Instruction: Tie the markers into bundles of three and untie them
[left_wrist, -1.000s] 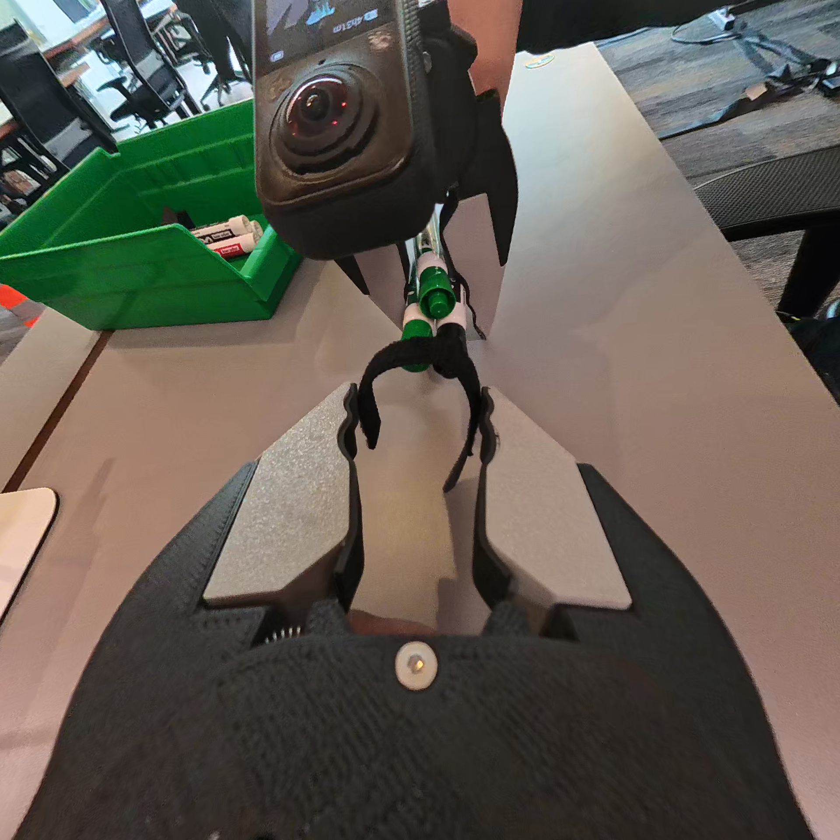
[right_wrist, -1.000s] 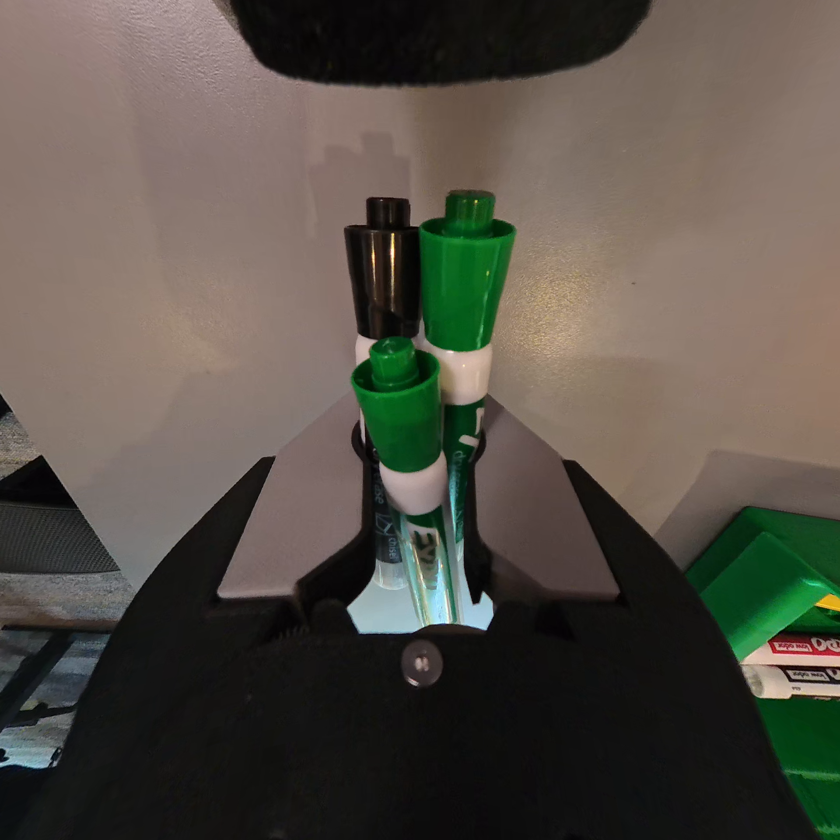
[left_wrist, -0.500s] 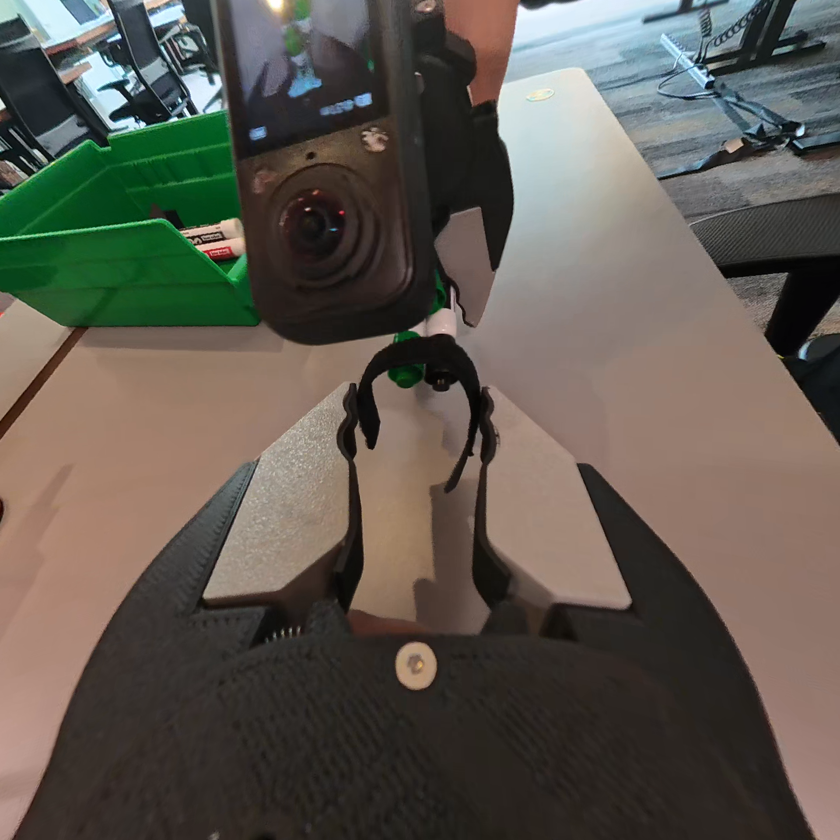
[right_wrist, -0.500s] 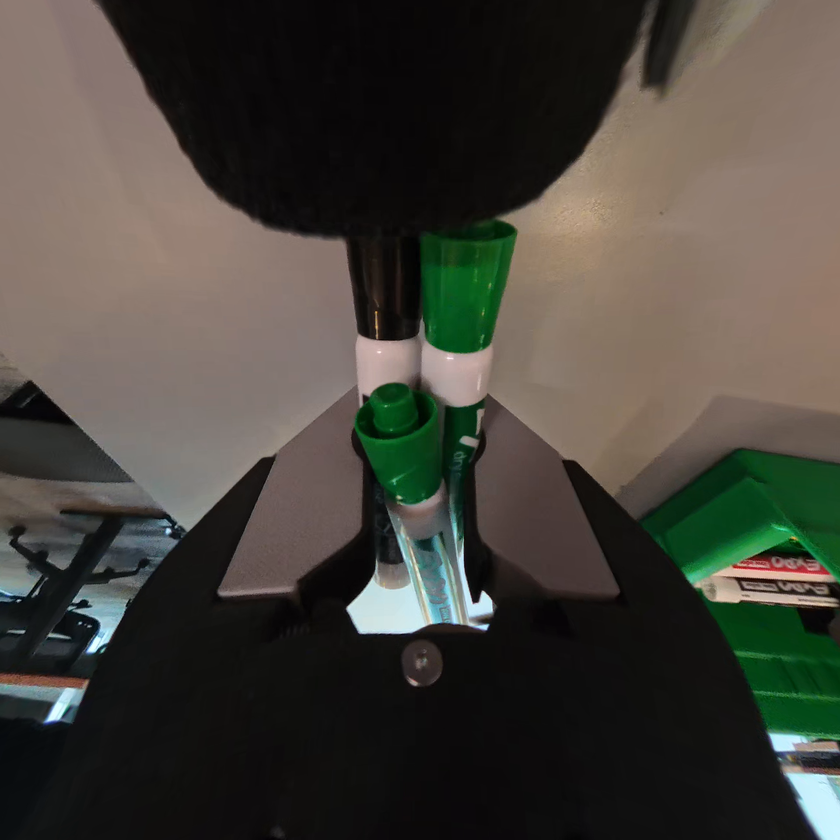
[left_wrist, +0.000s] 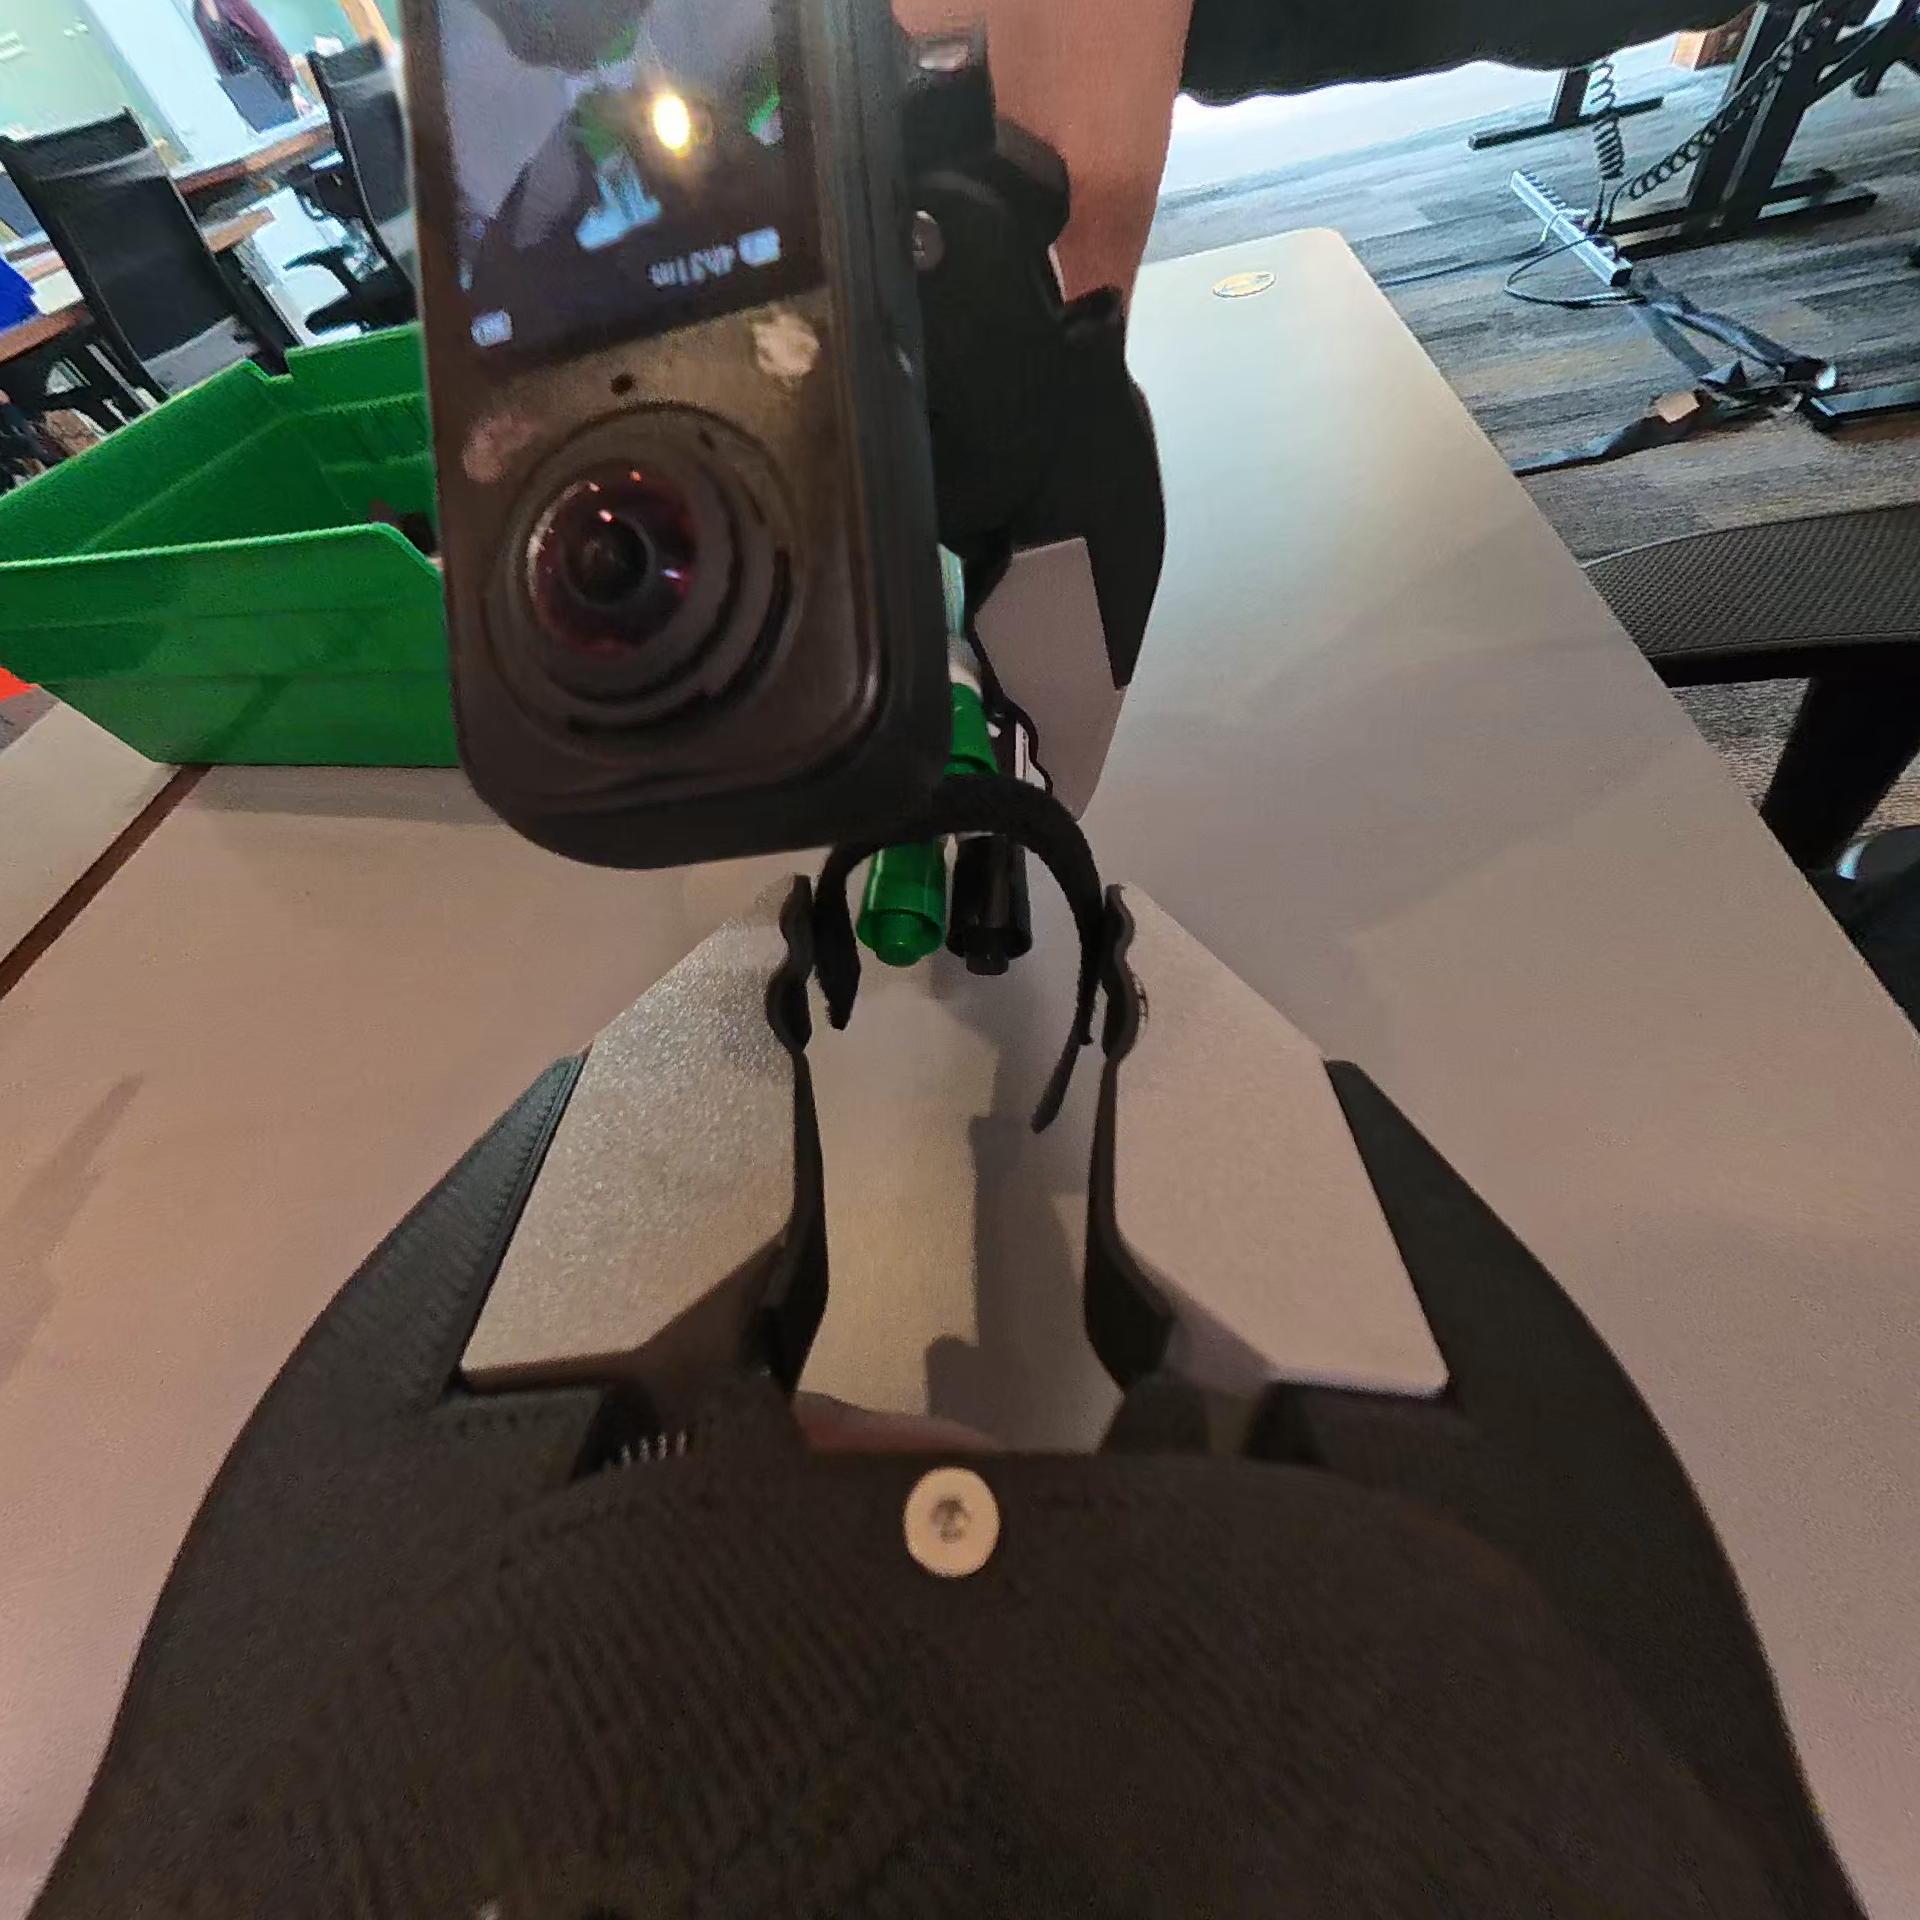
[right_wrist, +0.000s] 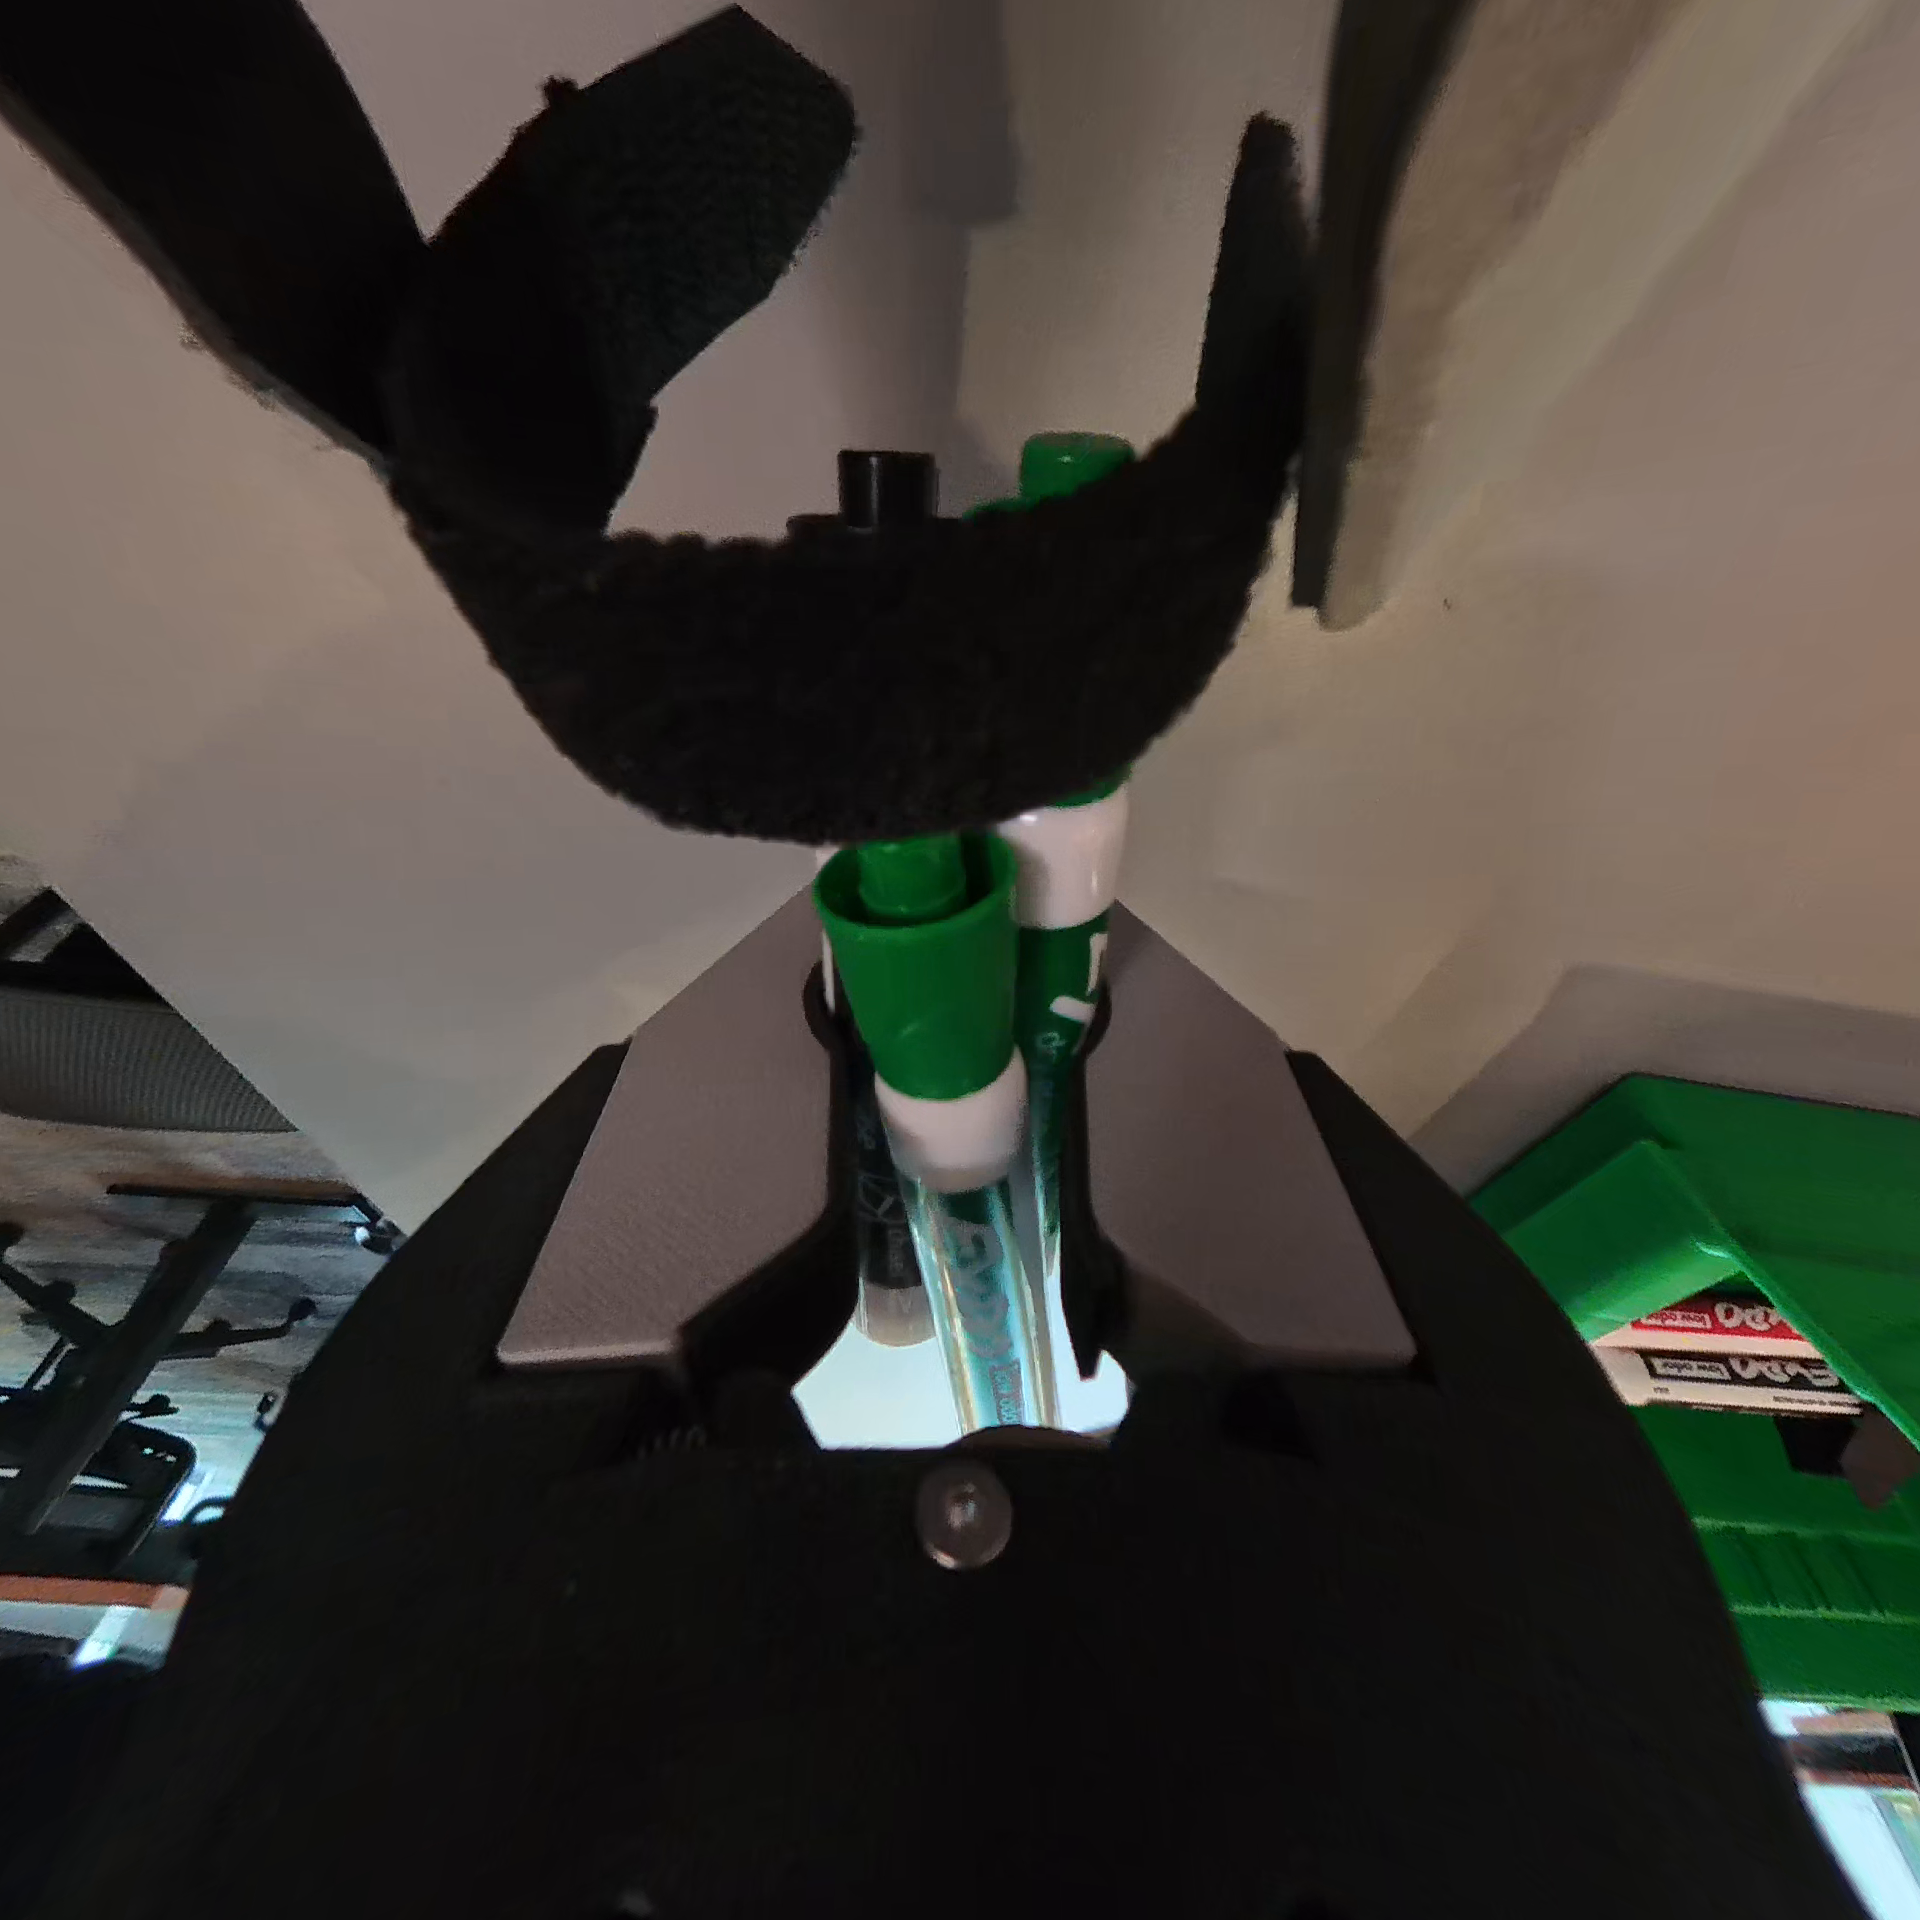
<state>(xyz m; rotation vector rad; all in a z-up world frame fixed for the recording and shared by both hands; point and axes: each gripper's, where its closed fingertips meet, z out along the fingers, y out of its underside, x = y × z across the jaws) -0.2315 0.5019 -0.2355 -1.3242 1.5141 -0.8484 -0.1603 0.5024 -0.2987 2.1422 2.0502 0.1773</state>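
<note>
Three markers (right_wrist: 940, 1049), two green-capped and one black-capped, are clamped in the right gripper (right_wrist: 961, 1013); a fuzzy black strap (left_wrist: 971, 821) is stretched between the left gripper's (left_wrist: 956, 961) fingers, arched over them.

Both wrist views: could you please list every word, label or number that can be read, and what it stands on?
I give no wording, only its bearers.
Held markers: barrel print, partly hidden.
Loose markers in the green bin: red and black labels.
Camera screen: small figures, blurred.
Round sticker on the table: too small.
</note>
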